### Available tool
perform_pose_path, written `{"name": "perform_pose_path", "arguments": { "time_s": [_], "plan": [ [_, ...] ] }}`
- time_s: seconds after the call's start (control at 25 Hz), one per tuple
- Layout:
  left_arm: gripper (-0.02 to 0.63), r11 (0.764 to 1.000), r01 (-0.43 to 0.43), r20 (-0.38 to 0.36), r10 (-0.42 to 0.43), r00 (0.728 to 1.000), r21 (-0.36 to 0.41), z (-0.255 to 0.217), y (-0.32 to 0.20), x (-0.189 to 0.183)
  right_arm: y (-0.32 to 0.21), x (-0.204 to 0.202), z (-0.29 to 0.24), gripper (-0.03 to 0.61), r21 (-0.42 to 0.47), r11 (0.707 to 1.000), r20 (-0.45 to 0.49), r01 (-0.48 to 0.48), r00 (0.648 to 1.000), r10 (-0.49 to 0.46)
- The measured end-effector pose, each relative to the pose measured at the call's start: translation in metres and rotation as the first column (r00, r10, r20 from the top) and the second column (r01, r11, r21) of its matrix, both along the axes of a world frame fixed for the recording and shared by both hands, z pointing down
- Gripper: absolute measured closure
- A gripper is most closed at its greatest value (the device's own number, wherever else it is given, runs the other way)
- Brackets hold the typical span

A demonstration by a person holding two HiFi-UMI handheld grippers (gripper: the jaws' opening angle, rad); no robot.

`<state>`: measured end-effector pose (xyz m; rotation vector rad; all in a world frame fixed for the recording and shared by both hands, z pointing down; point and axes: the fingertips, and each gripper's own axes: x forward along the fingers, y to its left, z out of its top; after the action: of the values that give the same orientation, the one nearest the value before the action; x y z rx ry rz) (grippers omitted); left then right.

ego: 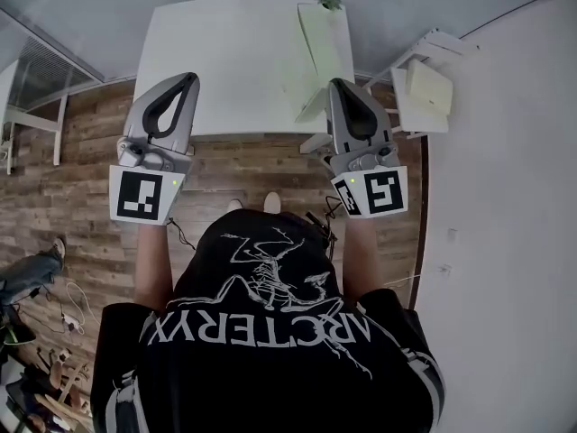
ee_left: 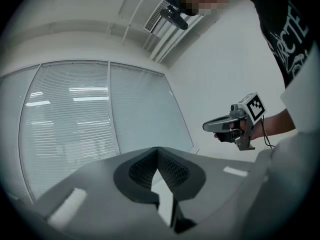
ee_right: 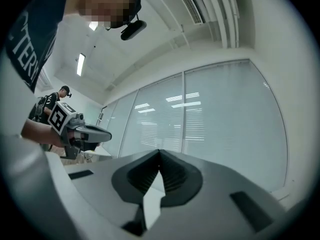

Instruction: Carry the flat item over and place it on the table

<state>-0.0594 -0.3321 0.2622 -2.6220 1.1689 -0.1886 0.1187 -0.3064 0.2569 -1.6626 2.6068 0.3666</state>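
Both grippers are up in front of the white table (ego: 225,61), and both are empty. The left gripper (ego: 189,79) has its jaws pressed together with nothing between them. The right gripper (ego: 339,85) is the same, tips meeting on air. The flat item, a pale green sheet (ego: 320,43), lies along the table's right side, and its near corner seems to reach the table's front edge, just beside the right gripper's tip.

My worry is that corner. If I bring the right gripper in with its jaws still together, I will probably shove the sheet instead of pinching it. A thin sheet on a smooth top could then slide off the table's right edge to the floor. Both gripper views point up at the windows, so I can't watch the sheet through them. Pushing it toward the table's far edge could also knock the small plant (ego: 330,2) standing there.
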Motion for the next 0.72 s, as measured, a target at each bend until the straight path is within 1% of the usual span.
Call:
{"name": "perform_pose_path", "arguments": {
  "time_s": [0.2,0.4,0.6,0.72],
  "plan": [
    [0.615,1.000,-0.021,0.014,0.020,1.000,0.012,-0.0043,0.0025,0.0011,0.0052,-0.0041,-0.0015,0.566,-0.003,1.000,-0.008,0.001,1.000,-0.001],
    [0.615,1.000,-0.017,-0.016,0.017,1.000,0.013,-0.0088,-0.0004,-0.0023,0.0073,-0.0069,-0.0033,0.566,0.011,1.000,-0.050,-0.010,0.999,0.011],
    [0.615,1.000,-0.021,-0.011,0.021,1.000,0.017,-0.0089,0.0044,0.0029,0.0101,-0.0012,-0.0044,0.566,0.013,1.000,-0.053,-0.016,0.998,0.016],
    [0.615,1.000,-0.022,-0.023,0.022,0.999,0.012,-0.0084,0.0051,0.0024,0.0095,-0.0008,-0.0040,0.566,0.010,1.000,-0.048,-0.019,0.999,0.020]
  ]
}}
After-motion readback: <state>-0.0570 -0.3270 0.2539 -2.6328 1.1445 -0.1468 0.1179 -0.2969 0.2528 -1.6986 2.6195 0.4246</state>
